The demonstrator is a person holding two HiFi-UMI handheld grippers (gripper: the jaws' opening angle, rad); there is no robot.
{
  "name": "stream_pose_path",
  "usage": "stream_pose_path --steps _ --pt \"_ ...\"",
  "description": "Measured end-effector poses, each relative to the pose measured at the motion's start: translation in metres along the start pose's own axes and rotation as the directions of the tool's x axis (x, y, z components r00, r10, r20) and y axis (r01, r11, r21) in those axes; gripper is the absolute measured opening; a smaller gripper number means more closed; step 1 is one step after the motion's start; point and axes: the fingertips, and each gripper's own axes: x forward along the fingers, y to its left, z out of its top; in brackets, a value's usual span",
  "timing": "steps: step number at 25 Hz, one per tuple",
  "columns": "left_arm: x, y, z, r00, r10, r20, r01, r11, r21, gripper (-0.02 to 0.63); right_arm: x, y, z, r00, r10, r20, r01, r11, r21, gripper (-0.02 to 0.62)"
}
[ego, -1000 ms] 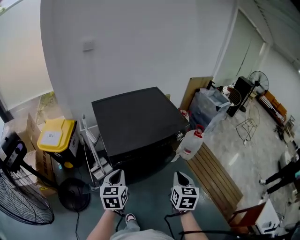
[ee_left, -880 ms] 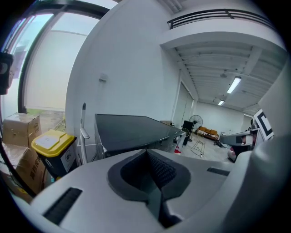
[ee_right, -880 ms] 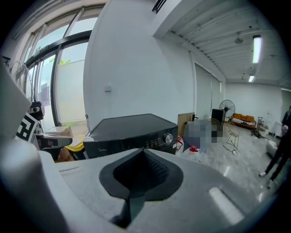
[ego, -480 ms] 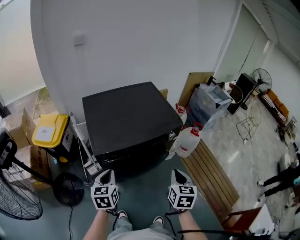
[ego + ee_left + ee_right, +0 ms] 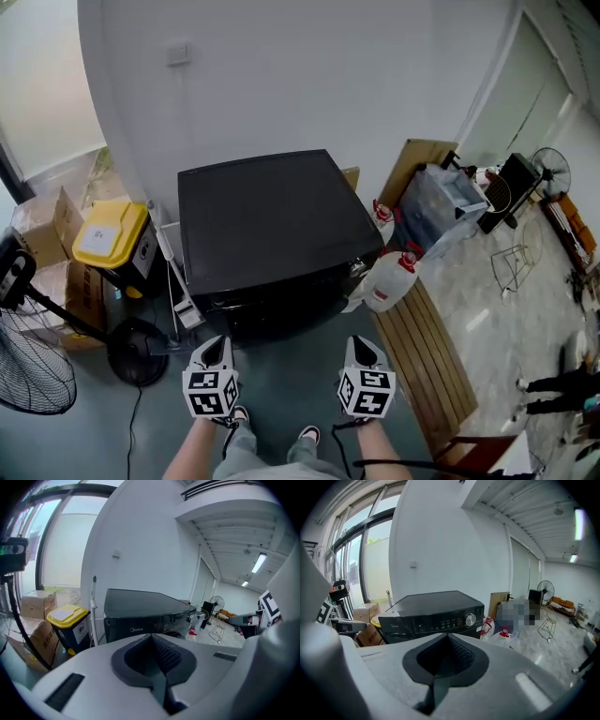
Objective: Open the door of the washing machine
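The washing machine (image 5: 272, 225) stands ahead of the left tool (image 5: 215, 345) and the right tool (image 5: 360, 345), its back to the wall (image 5: 300, 75). Left of the left tool, a lidded bin (image 5: 111, 234) sits beside the machine, with cardboard boxes (image 5: 42, 220) beyond it and a standing fan (image 5: 33, 370) nearer. Right of the right tool, a jug (image 5: 389, 283) stands at the machine's front corner, by the far end of a slatted board (image 5: 427, 356) lying on the floor.

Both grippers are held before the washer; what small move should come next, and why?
Probably lower the right gripper toward the front of the washing machine, fingers opening. It and the left gripper hang short of the machine, fingers together and empty, and only the top and control panel show; the door is out of view.
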Motion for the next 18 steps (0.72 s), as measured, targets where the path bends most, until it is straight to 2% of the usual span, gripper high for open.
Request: stream_pose_path --steps 8,18 --pt "0.019 0.015 -0.032 0.998 0.029 -0.047 -0.029 1.0 -0.007 0.005 0.036 0.0 -0.033 0.999 0.009 -0.053 -0.007 0.999 0.033 0.005" --pt "0.058 0.026 -0.09 0.993 -0.005 -0.116 0.005 1.0 -0.003 0.005 0.079 0.017 -0.092 0.992 0.032 -0.124 -0.021 0.996 0.089 0.005"
